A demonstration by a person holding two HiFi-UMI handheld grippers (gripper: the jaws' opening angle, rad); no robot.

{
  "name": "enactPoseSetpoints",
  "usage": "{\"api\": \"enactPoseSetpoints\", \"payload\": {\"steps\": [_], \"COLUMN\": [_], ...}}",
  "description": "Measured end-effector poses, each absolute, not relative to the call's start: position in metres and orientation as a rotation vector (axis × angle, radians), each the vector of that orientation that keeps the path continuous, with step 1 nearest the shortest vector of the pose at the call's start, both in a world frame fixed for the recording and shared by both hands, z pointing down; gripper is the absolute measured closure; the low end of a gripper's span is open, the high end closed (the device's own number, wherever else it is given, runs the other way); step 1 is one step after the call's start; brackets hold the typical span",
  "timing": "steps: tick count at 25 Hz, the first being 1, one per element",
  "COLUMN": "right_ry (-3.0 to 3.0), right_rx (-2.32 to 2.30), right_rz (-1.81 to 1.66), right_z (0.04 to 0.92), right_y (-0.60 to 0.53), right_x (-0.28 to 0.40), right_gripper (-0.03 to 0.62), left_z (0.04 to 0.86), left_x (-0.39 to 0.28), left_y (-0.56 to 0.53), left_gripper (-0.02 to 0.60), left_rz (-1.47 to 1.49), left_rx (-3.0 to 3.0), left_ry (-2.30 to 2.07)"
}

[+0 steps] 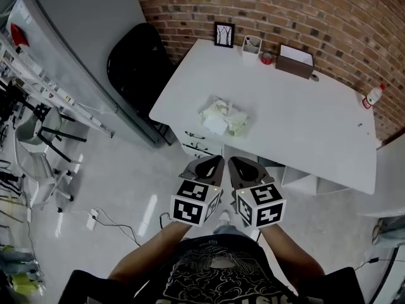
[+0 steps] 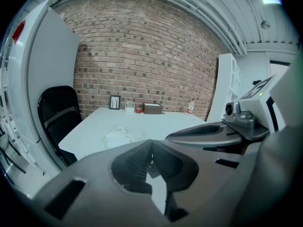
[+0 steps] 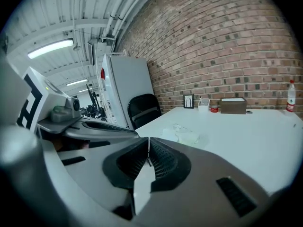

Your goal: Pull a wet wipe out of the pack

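Standing back from the broad white rectangular table (image 1: 304, 119), the person holds both tools short of the work, so the step in hand looks like the approach. The soft, pale green-and-white wet-wipe pack (image 1: 223, 116) lies near the table's near corner with a crumpled white sheet (image 1: 215, 123) bunched on it; its opening cannot be made out. Side by side above the floor, well apart from the pack, hang the left gripper (image 1: 204, 168) and the right gripper (image 1: 248, 168), each with jaws pressed together on nothing. To do this well, I judge one gripper should open and pin the pack flat while the other pinches only the topmost loose fold and draws upward slowly, so the pack does not lift.
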State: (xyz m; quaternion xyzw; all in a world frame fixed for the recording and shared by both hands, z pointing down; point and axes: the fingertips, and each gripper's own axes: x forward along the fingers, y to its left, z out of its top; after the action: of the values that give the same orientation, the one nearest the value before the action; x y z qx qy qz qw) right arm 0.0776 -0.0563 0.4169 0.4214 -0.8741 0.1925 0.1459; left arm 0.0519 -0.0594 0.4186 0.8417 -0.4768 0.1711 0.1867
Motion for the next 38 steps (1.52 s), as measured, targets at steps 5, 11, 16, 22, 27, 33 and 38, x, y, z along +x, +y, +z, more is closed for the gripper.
{"api": "enactPoseSetpoints", "payload": {"steps": [5,11,16,22,27,33,38], "right_ry": [-2.530,-2.528,-2.518,-2.485,-2.444,-2.378,-2.320], "right_rx": [1.180,1.180,1.185,1.201,1.228,1.286,1.333], "right_rz": [0.569,0.571,0.573,0.576,0.592,0.609,0.613], "right_z": [0.422,0.425,0.431,0.437,0.447,0.459,0.468], "right_y": [-0.065,-0.076,-0.088,-0.110,-0.134,-0.164,-0.188], "right_x": [0.075,0.074,0.072,0.058,0.049,0.042,0.033], "right_gripper": [0.576,0.576,0.576,0.576,0.576,0.576,0.574], "left_z": [0.423,0.429,0.437,0.443,0.452,0.461,0.470], "left_x": [0.047,0.050,0.052,0.039,0.030,0.020,0.013], "left_y": [-0.070,-0.078,-0.091,-0.116,-0.139,-0.173,-0.201], "left_gripper": [0.569,0.569,0.569,0.569,0.569,0.569,0.569], "left_rz": [0.481,0.488,0.489,0.489,0.503,0.523,0.553], "left_rx": [2.333,2.336,2.335,2.342,2.354,2.378,2.407], "left_ry": [-1.376,-1.367,-1.348,-1.309,-1.262,-1.190,-1.106]}}
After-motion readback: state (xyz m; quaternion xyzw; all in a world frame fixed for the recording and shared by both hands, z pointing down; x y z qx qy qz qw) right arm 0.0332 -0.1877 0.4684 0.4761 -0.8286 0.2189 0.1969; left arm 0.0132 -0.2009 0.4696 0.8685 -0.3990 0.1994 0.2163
